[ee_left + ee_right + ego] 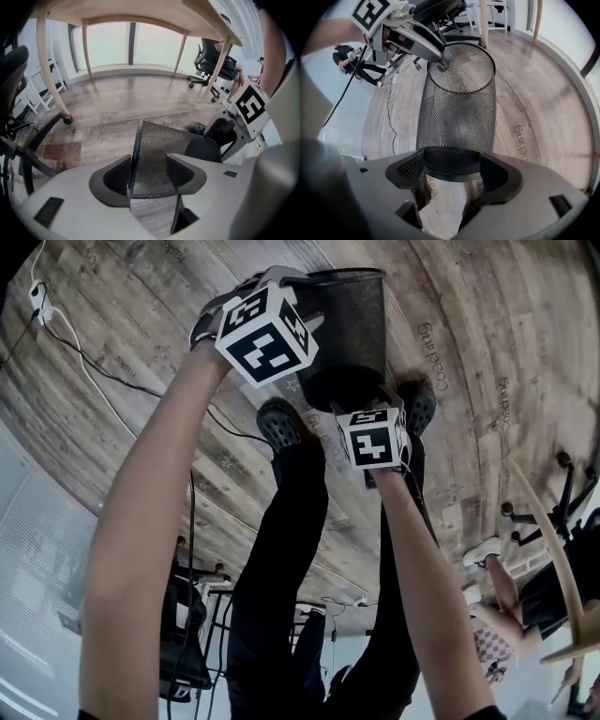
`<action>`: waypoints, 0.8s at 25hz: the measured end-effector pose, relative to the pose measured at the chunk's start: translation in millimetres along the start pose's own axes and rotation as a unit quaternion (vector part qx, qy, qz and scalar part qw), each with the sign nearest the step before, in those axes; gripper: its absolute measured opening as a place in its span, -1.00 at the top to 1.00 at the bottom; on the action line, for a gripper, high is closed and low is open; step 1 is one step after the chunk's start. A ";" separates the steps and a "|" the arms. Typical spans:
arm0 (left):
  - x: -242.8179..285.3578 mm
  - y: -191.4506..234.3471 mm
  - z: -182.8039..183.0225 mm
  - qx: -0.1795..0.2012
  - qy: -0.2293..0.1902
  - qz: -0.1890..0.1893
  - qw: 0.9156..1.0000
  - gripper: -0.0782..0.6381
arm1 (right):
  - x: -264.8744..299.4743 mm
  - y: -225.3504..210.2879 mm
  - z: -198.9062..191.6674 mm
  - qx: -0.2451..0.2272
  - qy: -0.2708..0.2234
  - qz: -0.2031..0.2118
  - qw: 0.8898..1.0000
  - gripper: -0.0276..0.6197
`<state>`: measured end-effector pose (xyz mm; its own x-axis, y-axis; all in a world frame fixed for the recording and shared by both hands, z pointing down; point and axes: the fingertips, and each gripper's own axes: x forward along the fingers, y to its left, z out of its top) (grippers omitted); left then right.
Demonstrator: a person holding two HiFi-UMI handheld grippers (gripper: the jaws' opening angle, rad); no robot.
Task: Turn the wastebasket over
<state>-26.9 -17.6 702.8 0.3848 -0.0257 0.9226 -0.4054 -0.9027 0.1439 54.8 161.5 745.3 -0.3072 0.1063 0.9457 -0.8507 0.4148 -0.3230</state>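
Observation:
The black mesh wastebasket (347, 324) is tipped over the wooden floor, its open mouth pointing away from me and its solid base toward my feet. My right gripper (367, 401) is shut on that base: in the right gripper view the base (452, 161) fills the gap between the pads of the gripper (452, 172). My left gripper (281, 287) reaches the far rim. In the left gripper view the wastebasket wall (159, 154) and rim stand between the jaws of the gripper (147, 177), which are spread and straddle it. The right gripper view shows a left gripper finger (436, 63) at the rim.
My two black shoes (279, 423) (417, 409) stand just behind the basket. A cable (84, 362) runs over the floor at the left. A wooden table's legs (49, 79), an office chair (213, 61) and a chair base (28, 140) stand around. Another person's leg (502, 587) is at the right.

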 end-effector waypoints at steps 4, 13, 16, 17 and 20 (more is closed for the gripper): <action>-4.1 -3.2 -0.6 0.013 0.001 0.018 1.000 0.12 | -1.4 -1.4 -2.6 -0.010 0.010 0.001 1.000 -0.18; -24.6 -19.1 2.6 0.042 -0.006 0.002 0.999 0.42 | -3.7 -0.9 -19.5 -0.024 0.020 -0.013 0.999 -0.18; -36.4 -32.1 4.2 0.055 0.000 -0.027 0.998 0.55 | -3.2 1.6 -30.9 -0.029 0.031 -0.025 0.999 -0.18; -40.2 -37.9 4.8 0.061 0.000 -0.033 0.998 0.58 | -3.0 2.1 -35.5 -0.031 0.034 -0.028 0.999 -0.18; -50.7 -57.8 7.9 0.068 -0.008 -0.044 0.997 0.62 | -4.8 0.8 -47.5 -0.035 0.038 -0.028 0.998 -0.18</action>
<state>-16.4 32.5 644.9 0.4278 0.0499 0.9025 -0.2543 -0.9515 0.1731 75.9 204.2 742.3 -0.2252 0.1489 0.9629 -0.8326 0.4838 -0.2696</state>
